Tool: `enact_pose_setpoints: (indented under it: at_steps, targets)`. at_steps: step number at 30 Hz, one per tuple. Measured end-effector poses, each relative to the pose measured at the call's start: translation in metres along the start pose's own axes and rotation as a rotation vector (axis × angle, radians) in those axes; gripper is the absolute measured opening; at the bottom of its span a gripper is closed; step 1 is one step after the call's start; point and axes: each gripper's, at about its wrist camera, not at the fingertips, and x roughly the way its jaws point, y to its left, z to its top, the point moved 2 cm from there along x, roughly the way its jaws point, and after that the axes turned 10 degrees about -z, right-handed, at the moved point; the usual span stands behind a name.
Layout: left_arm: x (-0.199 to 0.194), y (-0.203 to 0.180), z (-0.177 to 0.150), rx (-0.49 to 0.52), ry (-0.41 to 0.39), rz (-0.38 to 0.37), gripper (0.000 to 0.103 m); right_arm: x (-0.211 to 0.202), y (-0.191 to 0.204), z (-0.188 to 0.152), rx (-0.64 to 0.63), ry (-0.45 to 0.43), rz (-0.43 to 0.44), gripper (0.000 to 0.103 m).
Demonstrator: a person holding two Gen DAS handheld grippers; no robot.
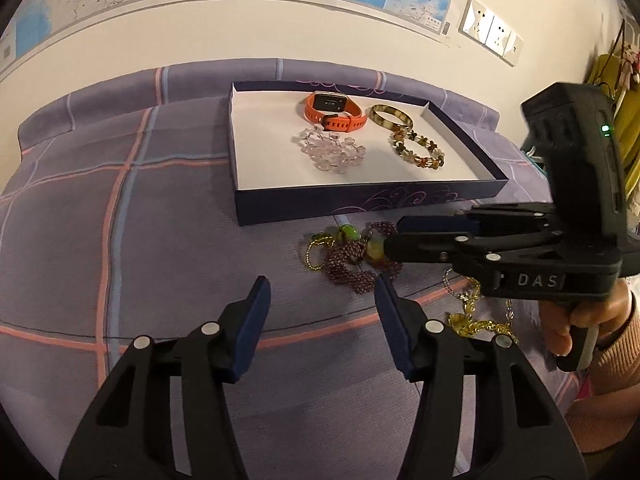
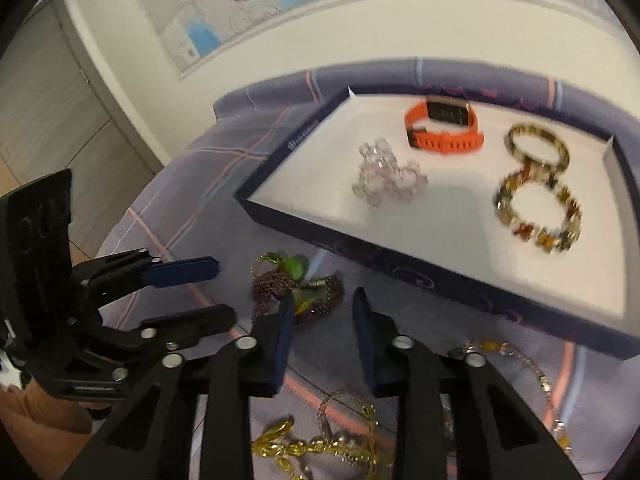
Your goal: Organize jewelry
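A shallow box [image 1: 360, 200] [image 2: 440, 280] with a white floor holds an orange watch [image 1: 334, 112] [image 2: 444, 128], a clear bead bracelet [image 1: 334, 150] [image 2: 386, 178], an amber bangle [image 1: 390, 117] [image 2: 538, 146] and a multicolour stone bracelet [image 1: 418, 150] [image 2: 538, 210]. In front of the box lies a purple bead necklace with green stones [image 1: 352, 258] [image 2: 298, 284]. My left gripper [image 1: 320, 288] [image 2: 200, 292] is open and empty, just short of it. My right gripper [image 1: 394, 236] [image 2: 320, 304] is open, its fingertips at the necklace.
Gold chains [image 1: 476, 312] [image 2: 320, 440] lie on the purple plaid cloth [image 1: 160, 240] to the right of the necklace. A beaded chain [image 2: 532, 368] lies beside the box's near corner. A wall with a map stands behind the table.
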Motion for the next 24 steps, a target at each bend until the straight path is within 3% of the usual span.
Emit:
enact_pose_setpoints:
  at_steps: [1, 6, 13, 16, 24]
  targets:
    - [-0.001, 0.001, 0.000, -0.001, -0.002, -0.004, 0.053, 0.000, 0.000, -0.002, 0.004, 0.015, 0.020, 0.004]
    - [-0.002, 0.002, -0.001, 0.001, -0.010, -0.017, 0.053, -0.008, 0.000, -0.009, 0.015, -0.002, 0.036, 0.003]
    - [-0.012, 0.006, -0.002, 0.007, -0.032, -0.010, 0.053, -0.043, 0.019, -0.007, -0.022, -0.075, 0.154, 0.003]
    - [-0.018, 0.011, -0.002, -0.001, -0.043, 0.001, 0.053, -0.047, 0.028, -0.012, -0.050, -0.058, 0.195, 0.003]
    - [-0.025, 0.014, -0.004, -0.002, -0.043, 0.011, 0.054, -0.025, 0.010, -0.036, 0.005, 0.043, 0.139, 0.004]
